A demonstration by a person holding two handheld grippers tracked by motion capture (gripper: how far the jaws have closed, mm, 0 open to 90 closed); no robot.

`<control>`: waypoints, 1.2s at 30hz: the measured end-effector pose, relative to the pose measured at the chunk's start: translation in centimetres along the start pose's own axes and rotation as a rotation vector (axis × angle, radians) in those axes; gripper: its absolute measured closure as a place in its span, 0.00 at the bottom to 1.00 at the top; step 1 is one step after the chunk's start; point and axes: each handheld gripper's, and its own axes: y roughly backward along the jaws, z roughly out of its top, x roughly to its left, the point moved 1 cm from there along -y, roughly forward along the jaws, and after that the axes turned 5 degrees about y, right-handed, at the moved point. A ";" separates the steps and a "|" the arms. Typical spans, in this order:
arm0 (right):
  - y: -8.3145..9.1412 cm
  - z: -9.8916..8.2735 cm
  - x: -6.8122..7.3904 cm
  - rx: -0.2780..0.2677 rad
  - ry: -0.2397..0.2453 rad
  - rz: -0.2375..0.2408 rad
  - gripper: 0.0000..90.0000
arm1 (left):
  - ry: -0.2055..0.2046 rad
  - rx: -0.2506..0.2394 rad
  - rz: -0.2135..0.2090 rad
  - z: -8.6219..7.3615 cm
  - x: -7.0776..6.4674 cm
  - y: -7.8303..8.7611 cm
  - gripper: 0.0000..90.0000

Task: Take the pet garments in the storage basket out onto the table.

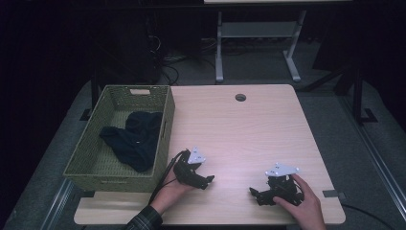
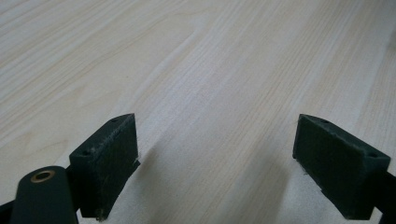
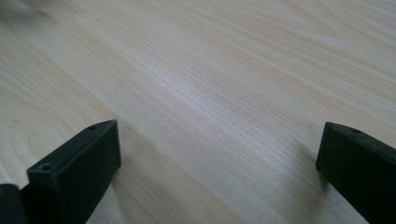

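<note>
The dark cloth (image 1: 135, 139) in the basket (image 1: 91, 158) is too dim to identify, perhaps a garment. The person's sleeve (image 1: 143, 221) is cut off by the bottom edge.

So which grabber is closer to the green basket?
The left gripper, just beside the basket holding the dark cloth. The right gripper sits farther across the table.

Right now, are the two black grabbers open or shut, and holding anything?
Left black two-jaw gripper: open, holding nothing, over the pale wooden table.
Right black two-jaw gripper: open, holding nothing.
</note>
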 end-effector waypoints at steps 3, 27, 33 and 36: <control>0.0 0.0 0.0 0.000 0.000 0.000 0.00 | 0.011 -0.007 -0.001 0.0 0.1 0.1 0.15; 0.0 0.0 0.0 -0.002 -0.001 0.001 0.00 | -0.006 -0.012 0.000 1.3 0.4 0.9 0.15; 0.0 0.0 0.0 -0.002 -0.003 0.001 0.00 | -0.004 -0.026 0.007 1.9 0.6 1.6 0.15; 0.0 0.0 0.0 -0.002 -0.004 0.001 0.00 | 0.015 -0.041 -0.008 2.1 0.7 1.9 0.15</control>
